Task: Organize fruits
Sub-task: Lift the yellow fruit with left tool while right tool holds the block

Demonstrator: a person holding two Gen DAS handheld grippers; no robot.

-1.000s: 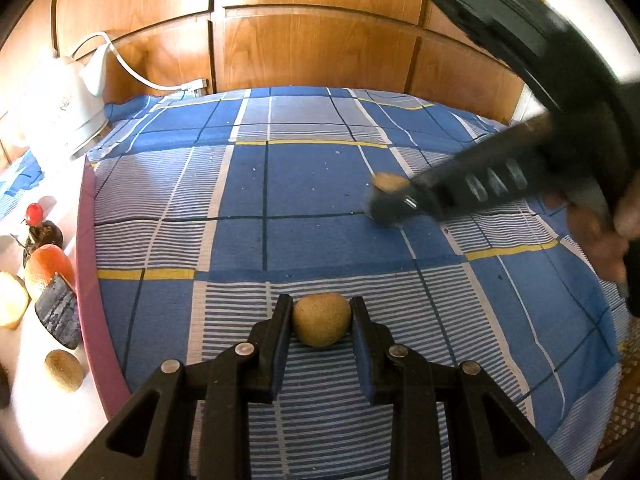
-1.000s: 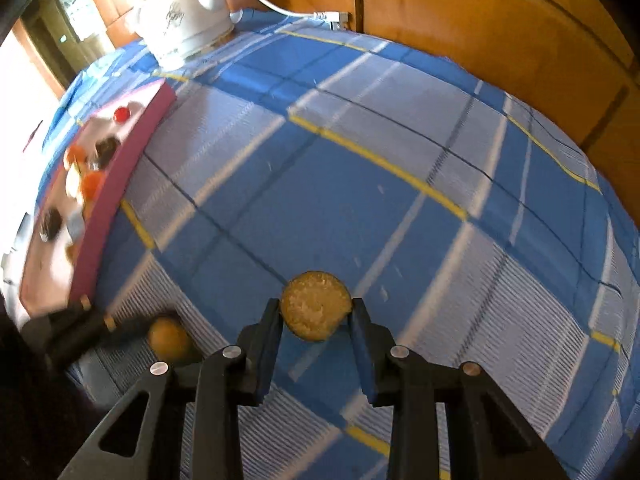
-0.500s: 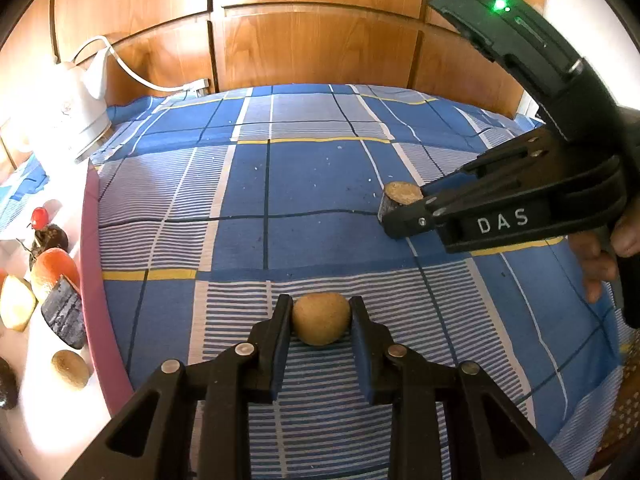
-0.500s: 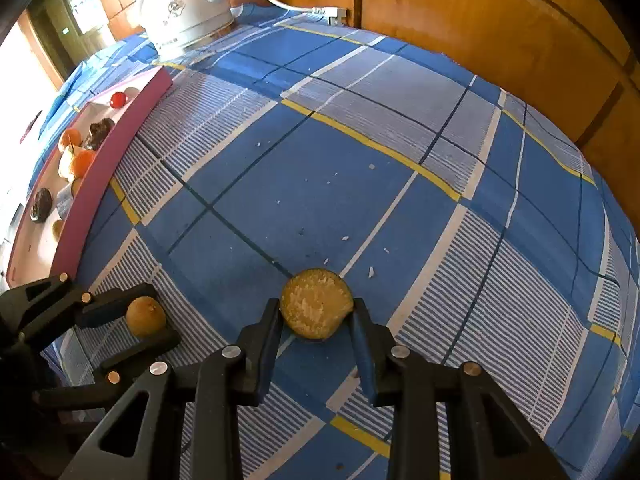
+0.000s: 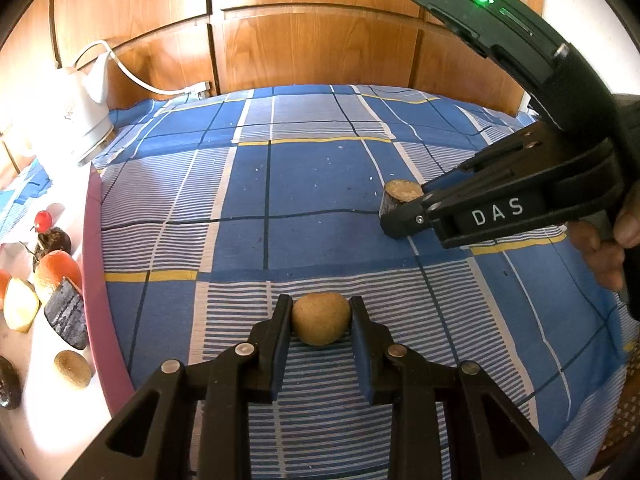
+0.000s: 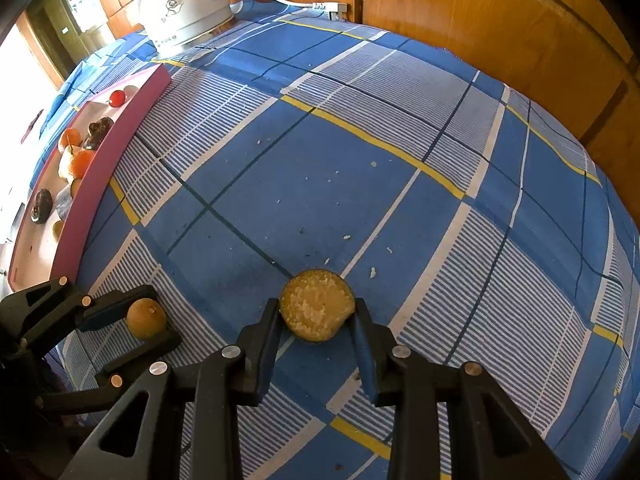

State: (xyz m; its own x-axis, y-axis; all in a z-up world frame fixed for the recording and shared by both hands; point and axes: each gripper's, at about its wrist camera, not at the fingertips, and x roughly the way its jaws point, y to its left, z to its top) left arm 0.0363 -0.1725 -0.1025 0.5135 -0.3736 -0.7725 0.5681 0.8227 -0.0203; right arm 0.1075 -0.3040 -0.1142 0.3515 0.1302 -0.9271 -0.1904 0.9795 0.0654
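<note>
Gripping a small round brown fruit (image 5: 320,323), the left gripper (image 5: 319,334) has both pads pressed against its sides, low over the striped part of the blue checked cloth (image 5: 320,184). Right gripper (image 6: 317,322) likewise clamped, on a cut fruit half (image 6: 316,305), pale grainy face turned up toward its camera, dark rind at the edge. From the left wrist view that half shows as a short stub at the right fingertips, touching or just above the cloth; cannot tell which. Key relation: the pink-rimmed tray (image 5: 94,272) with the other fruits — orange (image 5: 56,270), red cherry (image 5: 43,219), a second brown one (image 5: 73,369) — lies to the left of both grippers, and the left hand is plainly the nearer; the right is well apart from it, across the cloth. Round fruit has no long axis worth noting; the half sits flat face up. Pose: both grippers tilt steeply down, right more so. Person's fingers (image 5: 604,252) wrap the right handle. White kettle (image 6: 184,12) stands beyond the tray, clear of the likely path leftward.
</note>
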